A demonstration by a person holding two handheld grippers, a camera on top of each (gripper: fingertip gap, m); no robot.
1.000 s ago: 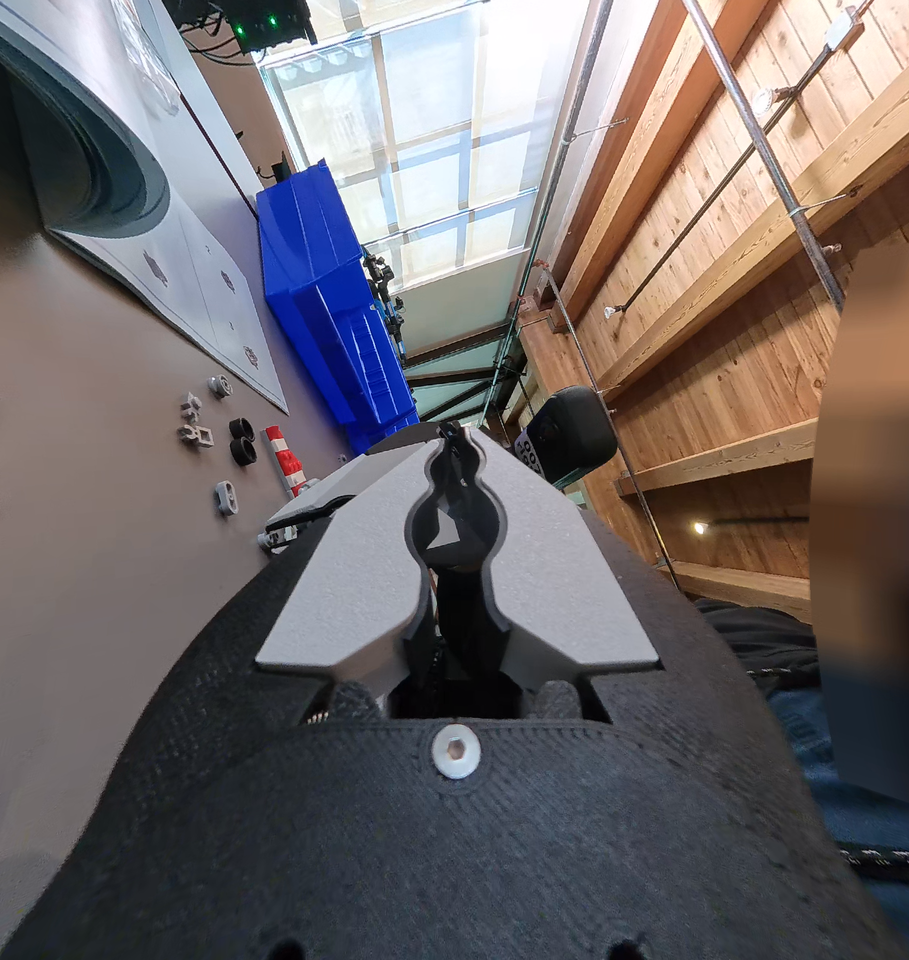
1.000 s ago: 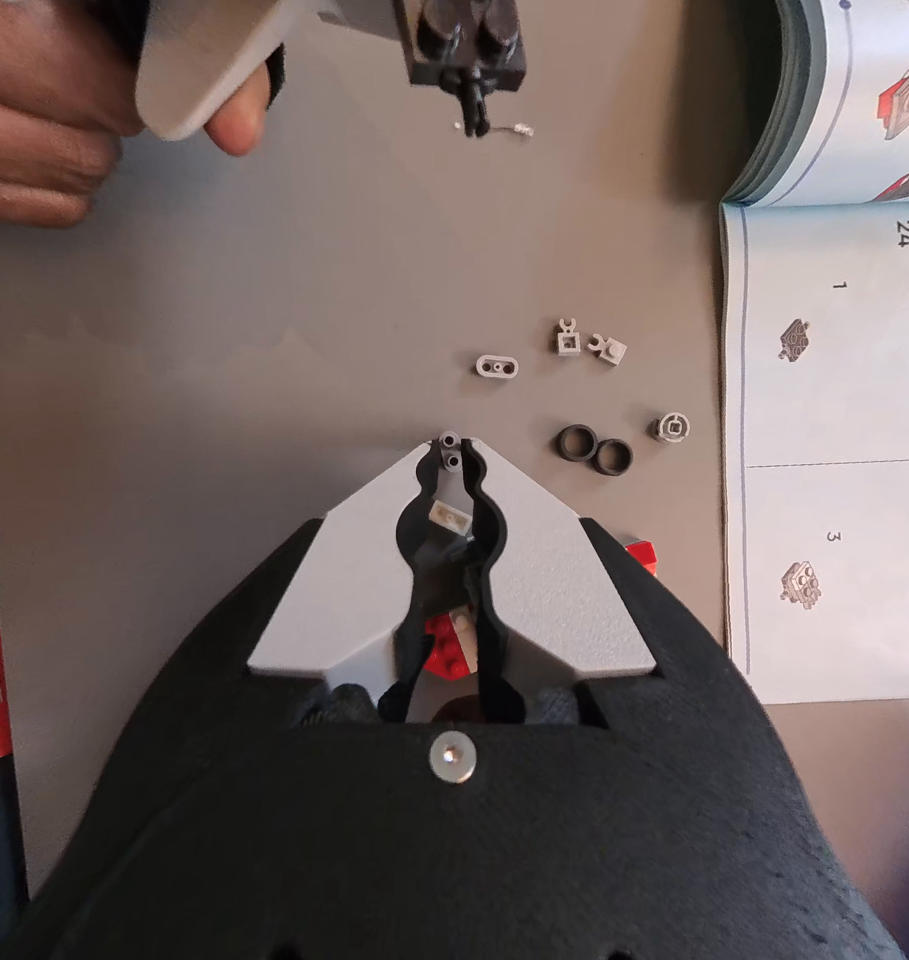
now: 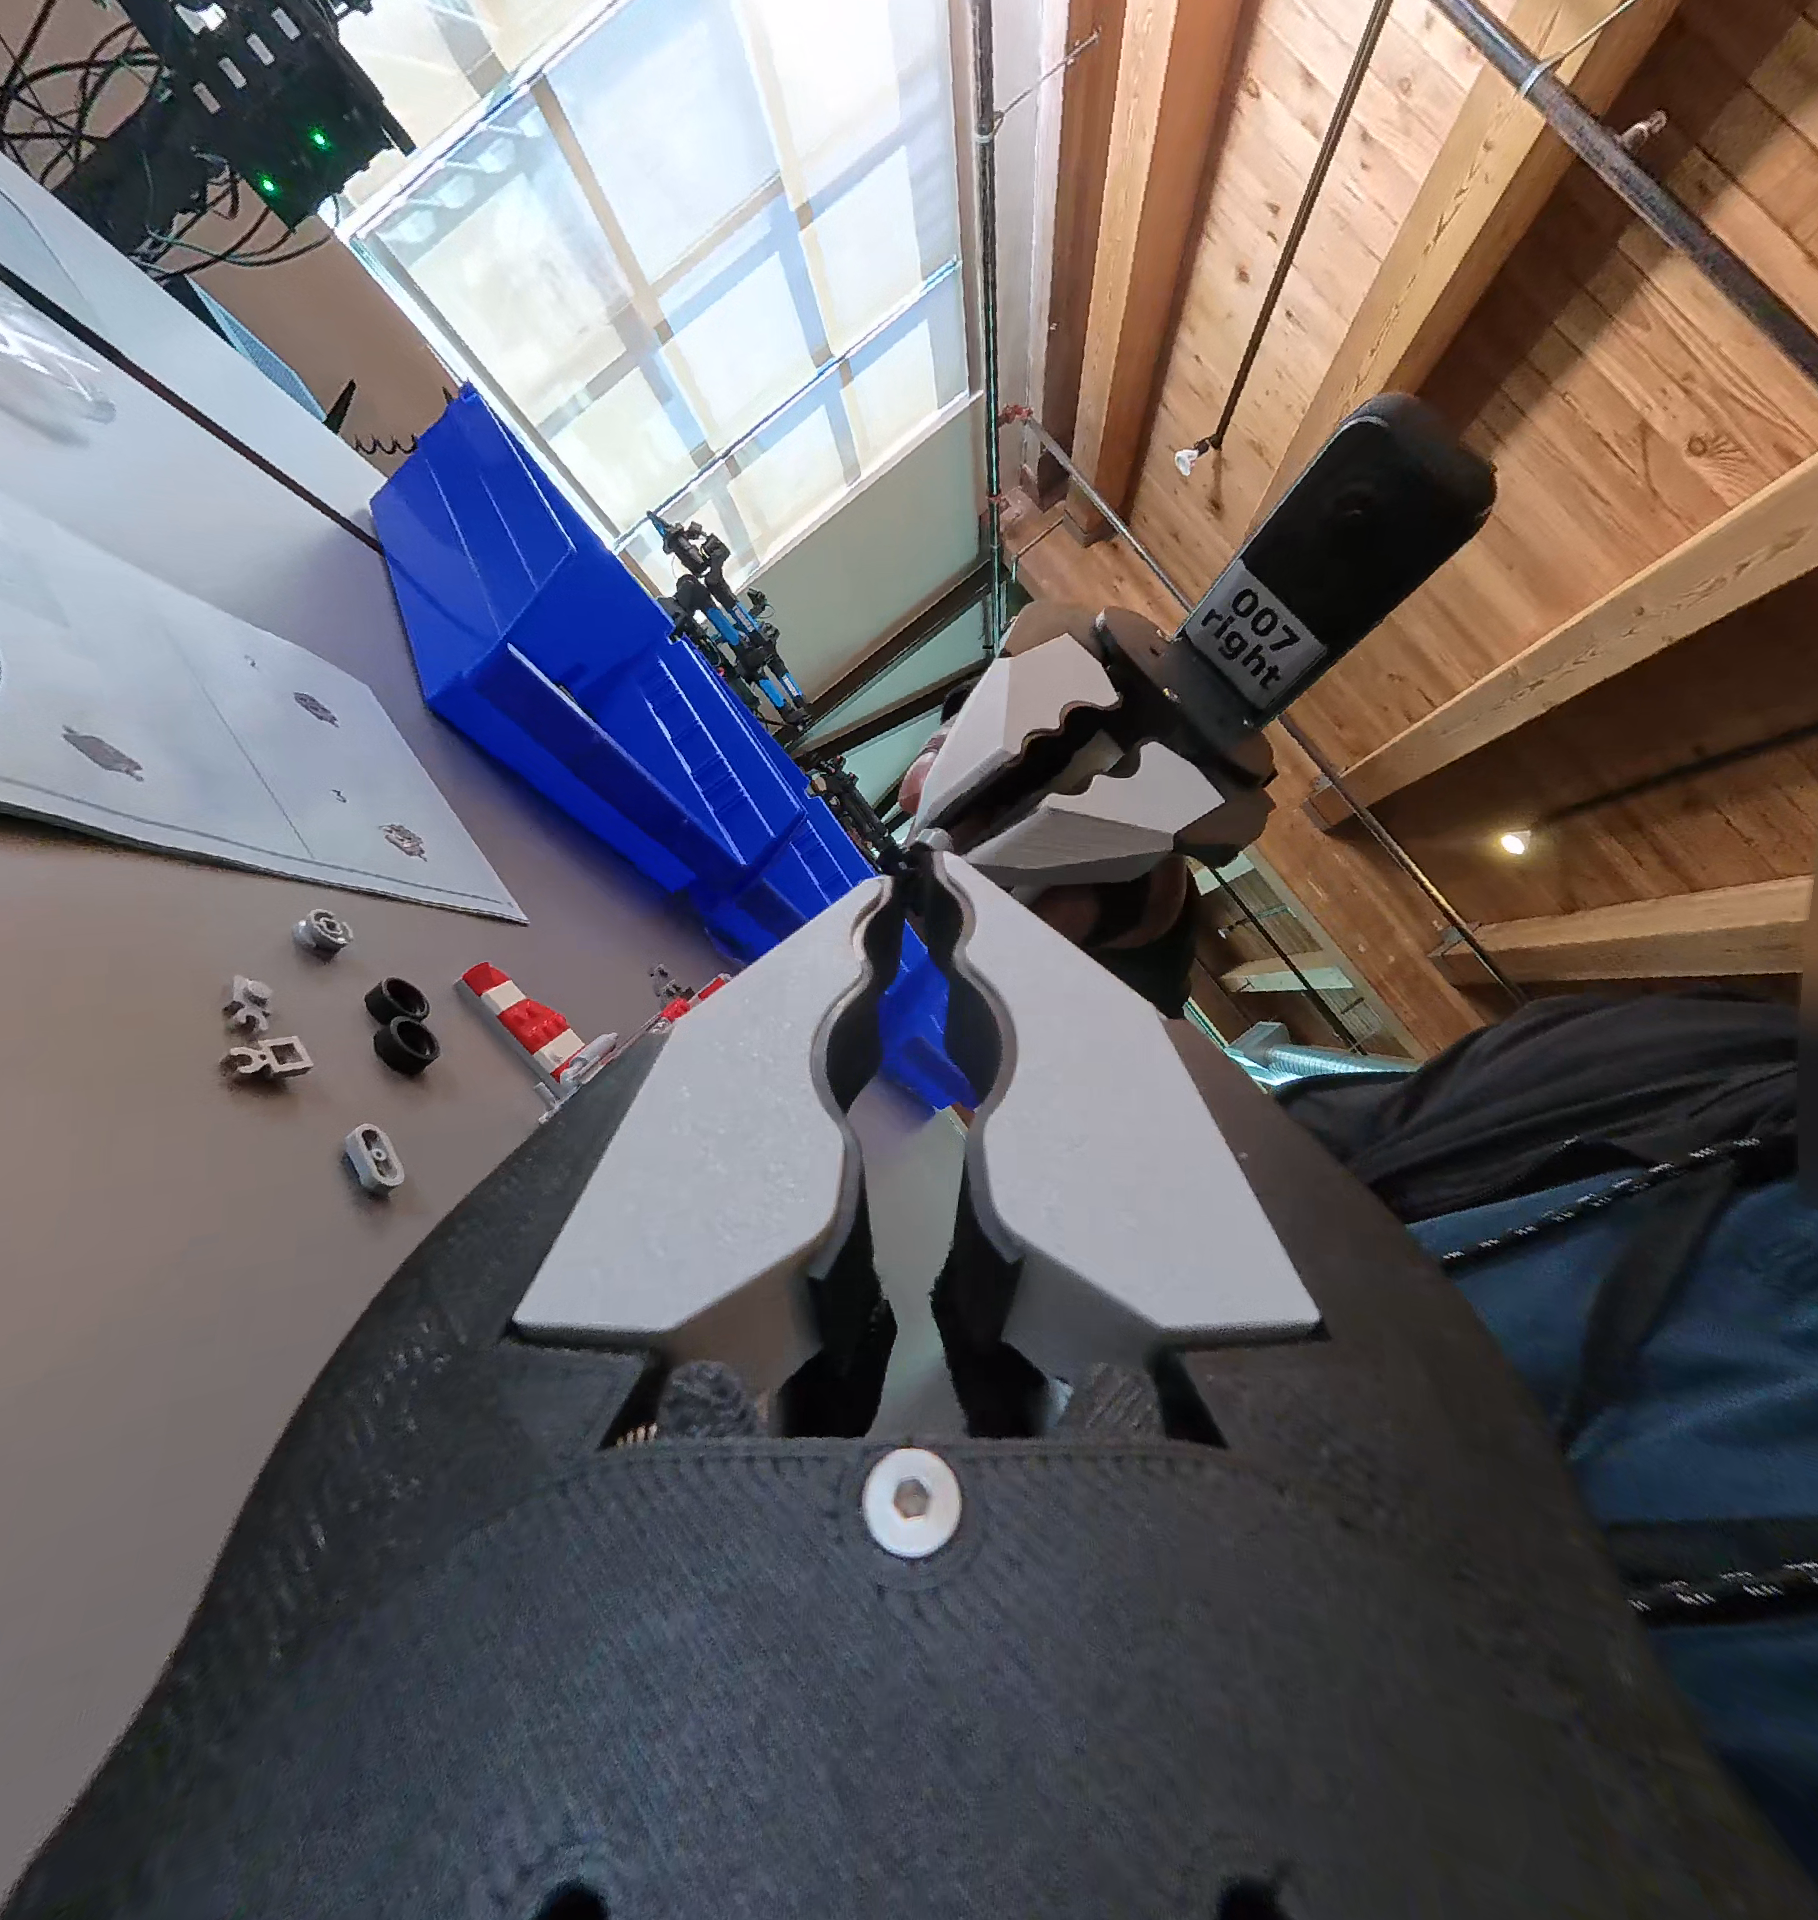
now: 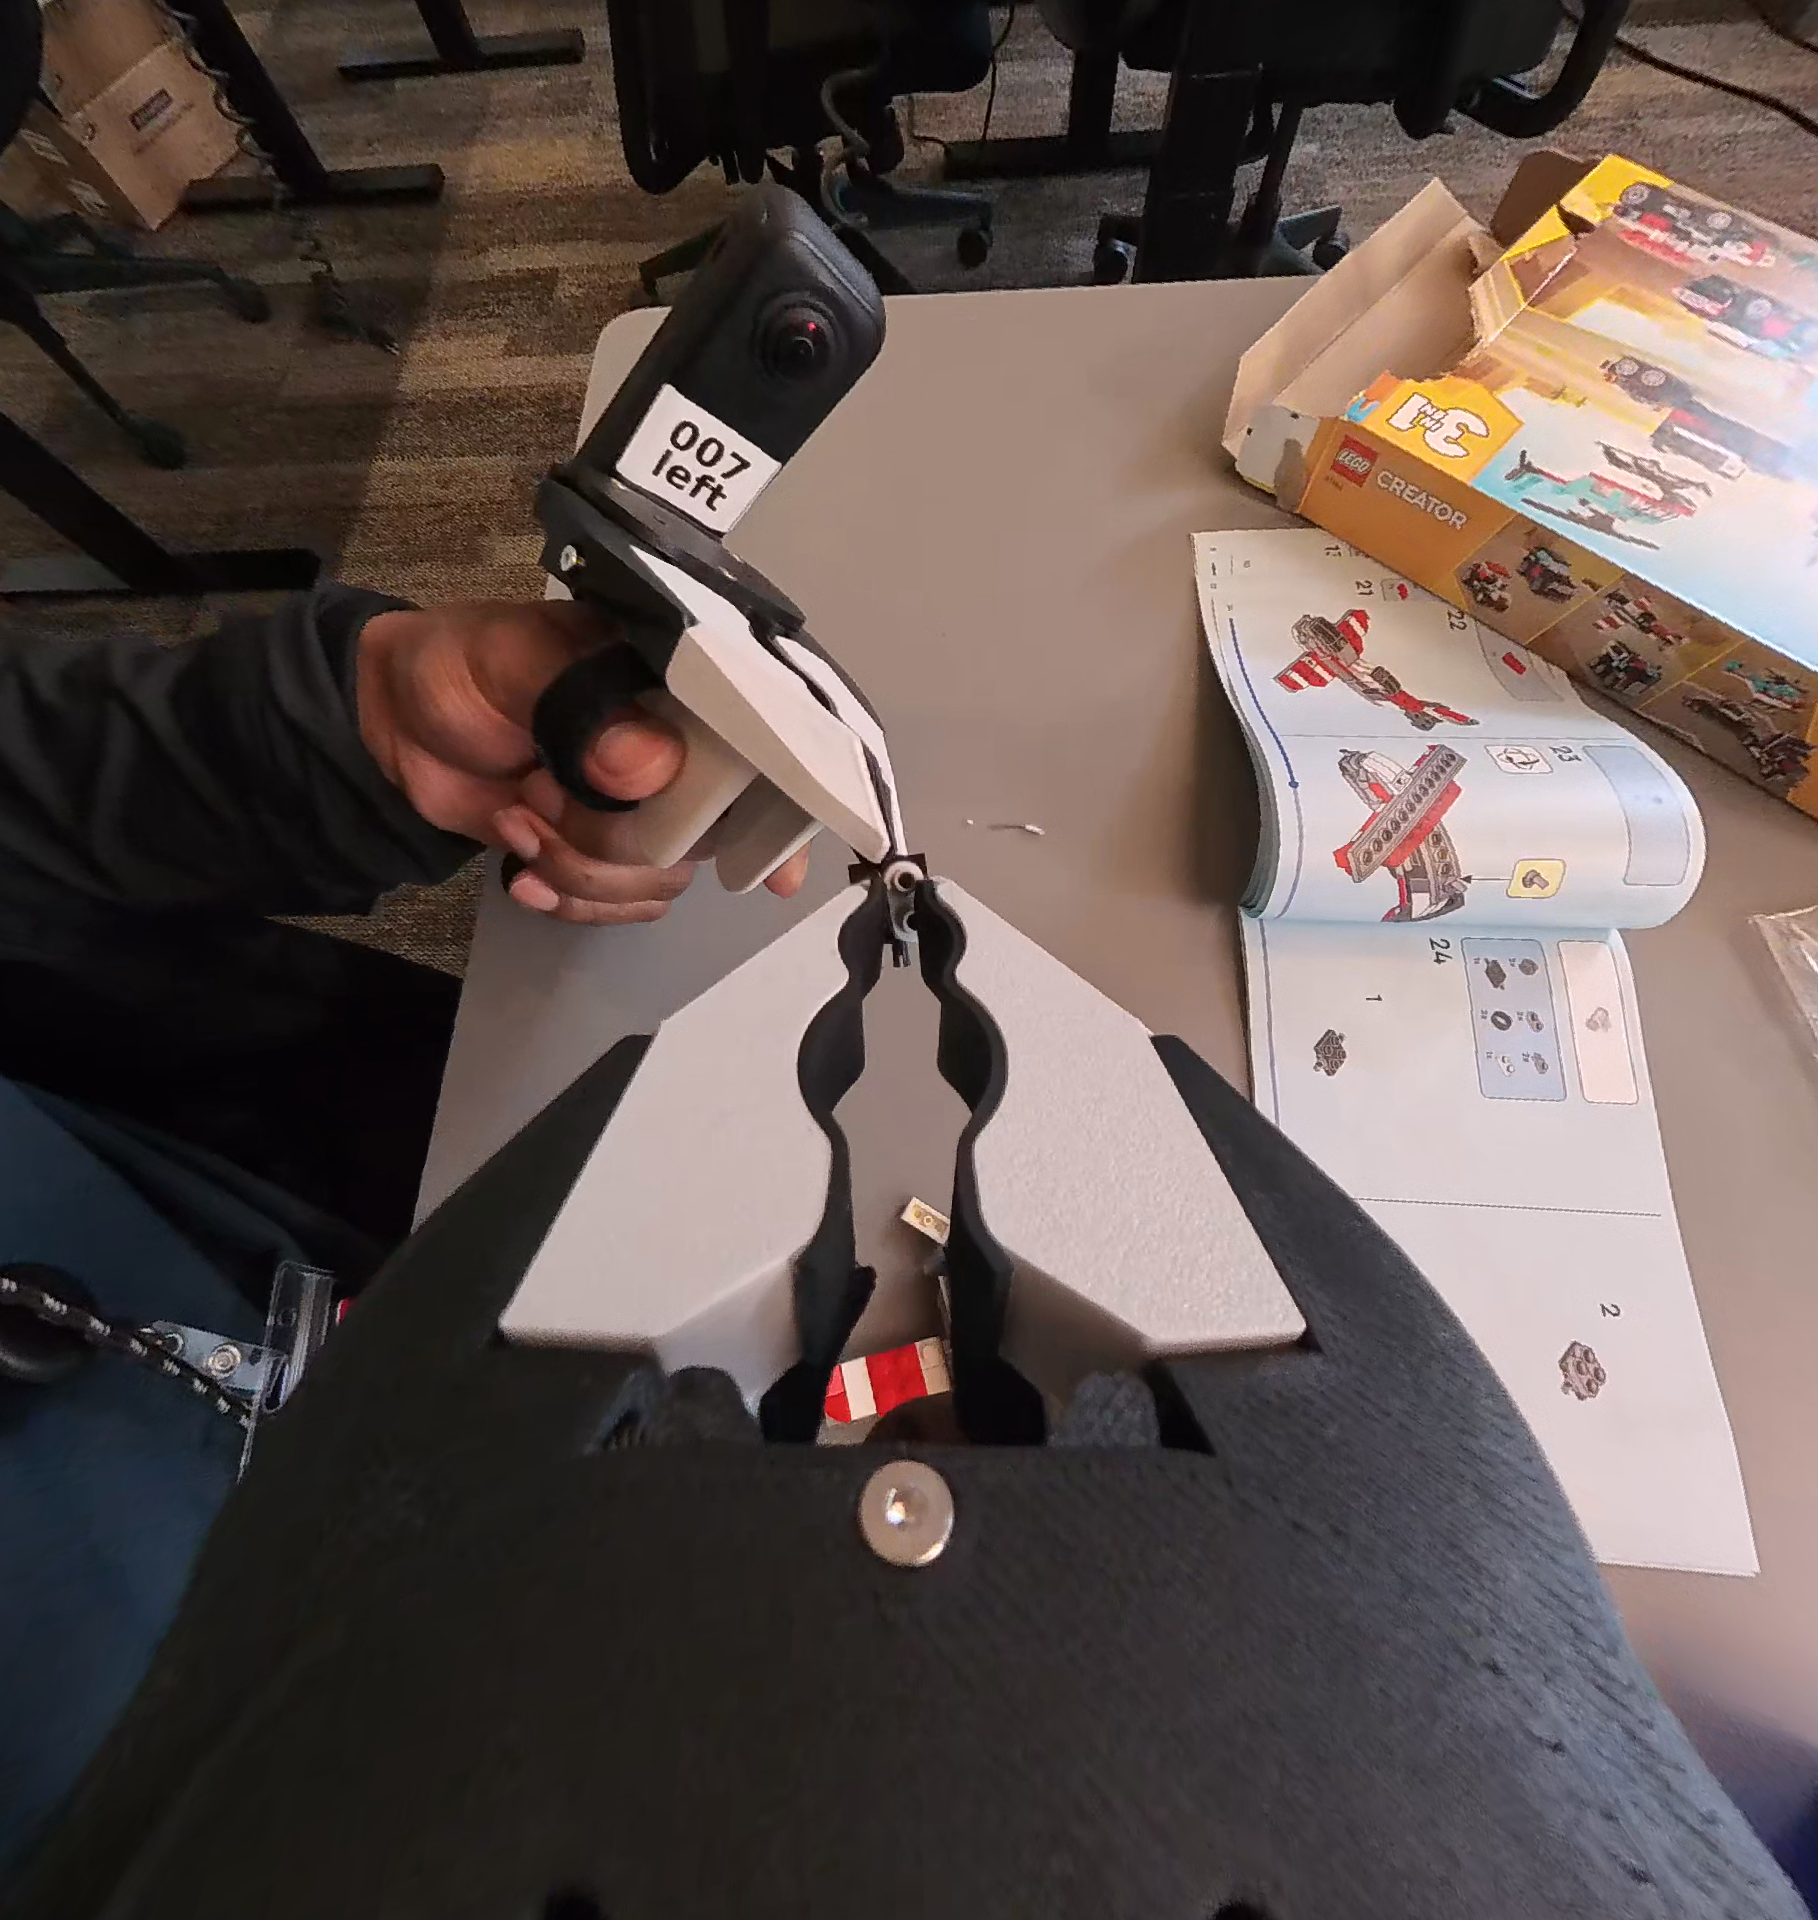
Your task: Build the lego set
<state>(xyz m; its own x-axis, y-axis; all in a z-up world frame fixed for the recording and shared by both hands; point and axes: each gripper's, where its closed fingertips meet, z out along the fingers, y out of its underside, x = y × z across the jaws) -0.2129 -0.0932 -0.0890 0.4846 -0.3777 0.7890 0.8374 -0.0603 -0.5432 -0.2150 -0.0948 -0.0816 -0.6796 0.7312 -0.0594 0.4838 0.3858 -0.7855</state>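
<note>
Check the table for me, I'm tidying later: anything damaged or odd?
Yes. The Lego box at the table's far right has a ragged, torn-open end flap. The instruction booklet lies open with its far pages bulging up. Loose parts look ordinary.

A white sticker (image 4: 699, 464) with black print is carried by a black camera (image 4: 770, 322); a grey sticker (image 3: 1253, 636) is carried by a second black camera (image 3: 1372, 520). Brand print is borne by the yellow box (image 4: 1570, 457) at the table's (image 4: 1040, 468) far right corner, and step numbers by the open booklet (image 4: 1445, 1039) beside it.
</note>
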